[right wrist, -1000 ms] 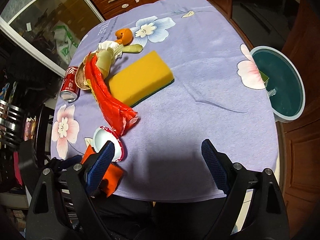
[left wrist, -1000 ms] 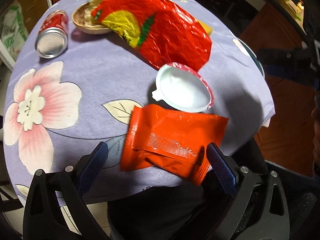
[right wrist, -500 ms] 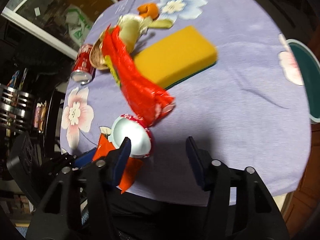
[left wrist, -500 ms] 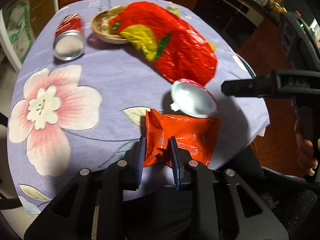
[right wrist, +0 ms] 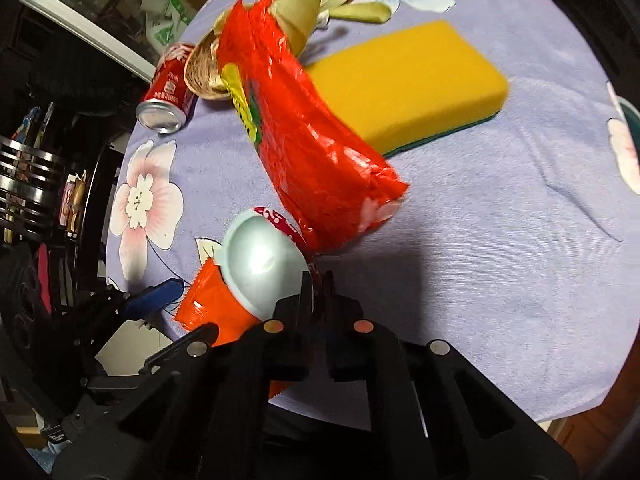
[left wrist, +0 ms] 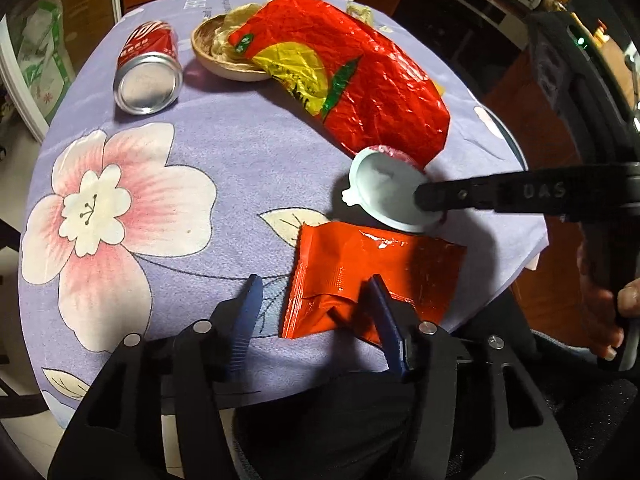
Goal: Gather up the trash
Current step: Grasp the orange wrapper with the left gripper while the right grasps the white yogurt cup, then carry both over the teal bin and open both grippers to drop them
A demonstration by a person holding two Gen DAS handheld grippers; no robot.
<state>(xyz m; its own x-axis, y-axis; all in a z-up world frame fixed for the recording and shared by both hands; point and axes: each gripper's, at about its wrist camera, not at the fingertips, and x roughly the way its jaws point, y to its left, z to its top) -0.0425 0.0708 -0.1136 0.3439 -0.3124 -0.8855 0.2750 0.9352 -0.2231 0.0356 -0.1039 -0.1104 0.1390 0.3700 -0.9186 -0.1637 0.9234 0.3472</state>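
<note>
L wrist view: lilac floral tablecloth (left wrist: 248, 152) covering a table, wood cabinets behind; left gripper (left wrist: 316, 312) standing half open w/ orange sachet (left wrist: 372, 272) lying between its fingers. R wrist view: right gripper (right wrist: 318, 292) pinching white cup lid (right wrist: 262, 268), nearly closed, beside yellow sponge (right wrist: 404, 80).

The right gripper (right wrist: 316, 284) hides the white lid's (right wrist: 260, 264) 5 o'clock rim. The orange packet (right wrist: 212, 304) lies mostly beneath that lid. At 3 o'clock, the teal basin (right wrist: 630, 114) is cut off.
</note>
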